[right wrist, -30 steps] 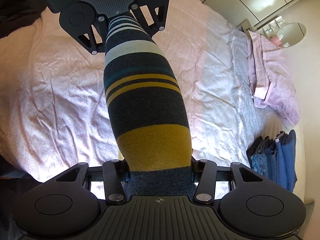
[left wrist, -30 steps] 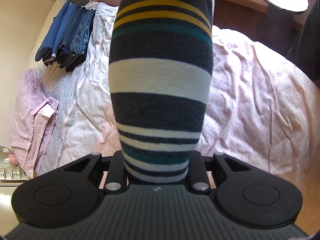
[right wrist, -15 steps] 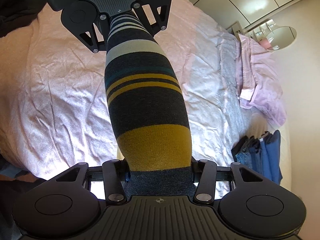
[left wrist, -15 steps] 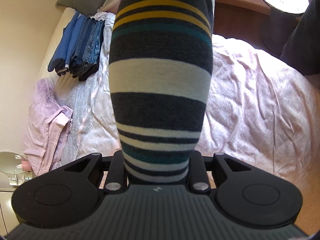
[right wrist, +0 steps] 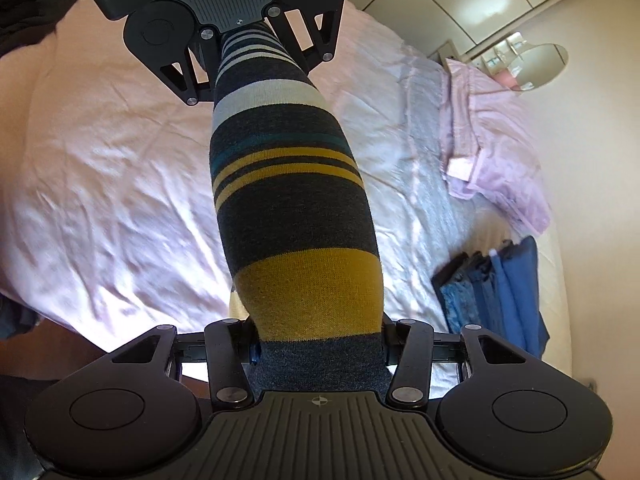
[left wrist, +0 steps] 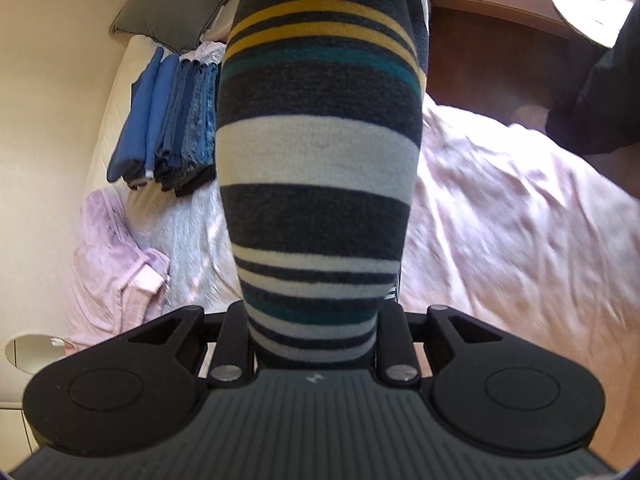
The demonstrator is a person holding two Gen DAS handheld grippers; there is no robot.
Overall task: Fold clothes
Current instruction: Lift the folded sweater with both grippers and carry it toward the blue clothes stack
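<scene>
Striped sock stretched taut in air above bed, one end pinched in left hand-held gripper, other pinched in right hand-held gripper. Step: mid-handling, held flat. Judged next: bring ends together or lay down; keep tension even.

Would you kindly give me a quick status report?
Left gripper and right gripper each shut on one end of striped sock. Sock stretched above bed. Nothing in the way.

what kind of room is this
Most likely a bedroom: a bed with a wrinkled pink sheet, a grey pillow at its head, and a stack of folded jeans on it.
</scene>
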